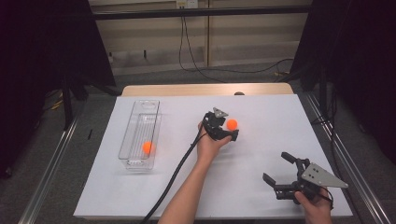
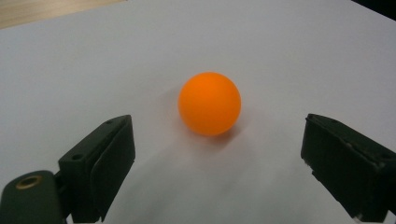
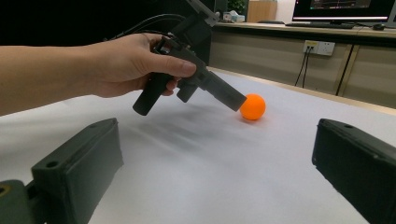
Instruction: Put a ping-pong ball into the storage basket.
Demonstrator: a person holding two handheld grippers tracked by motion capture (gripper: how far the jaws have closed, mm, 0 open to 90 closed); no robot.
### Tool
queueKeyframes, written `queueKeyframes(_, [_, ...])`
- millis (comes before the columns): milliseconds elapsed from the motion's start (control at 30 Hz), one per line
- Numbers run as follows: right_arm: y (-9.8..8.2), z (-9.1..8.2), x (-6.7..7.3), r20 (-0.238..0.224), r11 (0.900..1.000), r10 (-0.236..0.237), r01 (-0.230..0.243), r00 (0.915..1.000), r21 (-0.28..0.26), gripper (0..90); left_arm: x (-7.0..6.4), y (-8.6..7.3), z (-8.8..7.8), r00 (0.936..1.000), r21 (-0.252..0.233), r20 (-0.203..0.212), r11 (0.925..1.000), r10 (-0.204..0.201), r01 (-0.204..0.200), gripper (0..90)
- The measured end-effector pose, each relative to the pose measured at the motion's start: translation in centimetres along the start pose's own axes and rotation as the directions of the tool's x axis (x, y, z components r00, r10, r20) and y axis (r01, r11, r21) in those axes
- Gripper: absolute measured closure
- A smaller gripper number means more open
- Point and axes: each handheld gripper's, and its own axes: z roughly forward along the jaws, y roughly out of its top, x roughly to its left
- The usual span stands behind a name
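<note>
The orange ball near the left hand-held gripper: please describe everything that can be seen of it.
The orange ball is a small, smooth, matte sphere, plain orange, seemingly light plastic. It rests on the white table sheet, near the table's middle, and casts a soft shadow beneath. The left hand-held gripper points at it with open jaws; the ball lies just ahead of them, not between the pads, and nothing but the sheet touches it.

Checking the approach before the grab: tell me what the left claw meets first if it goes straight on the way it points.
The orange ball on the white table. It lies just ahead of the open left claw, roughly centred between the jaws and untouched, with nothing in between. How far ahead is hard to judge.
</note>
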Motion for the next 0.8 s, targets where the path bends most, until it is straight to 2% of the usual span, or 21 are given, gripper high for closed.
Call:
queueKeyframes(467, [0.0,0.0,0.0,-0.005,1.0,-0.002,0.002,1.0,0.0,1.1,-0.1,0.6,0.5,0.9999,-0.011,-0.012,0.9999,-0.003,0.003,10.2])
queueKeyframes(667, [0.0,0.0,0.0,-0.005,1.0,-0.002,0.002,1.0,0.0,1.1,-0.1,0.7,0.9,1.0,-0.014,-0.003,0.9999,-0.004,0.004,11.5])
queueKeyframes(800, [0.0,0.0,0.0,-0.004,1.0,-0.002,0.002,1.0,0.0,1.1,0.0,0.7,1.1,0.9998,-0.018,0.005,0.9996,-0.02,0.02,12.8])
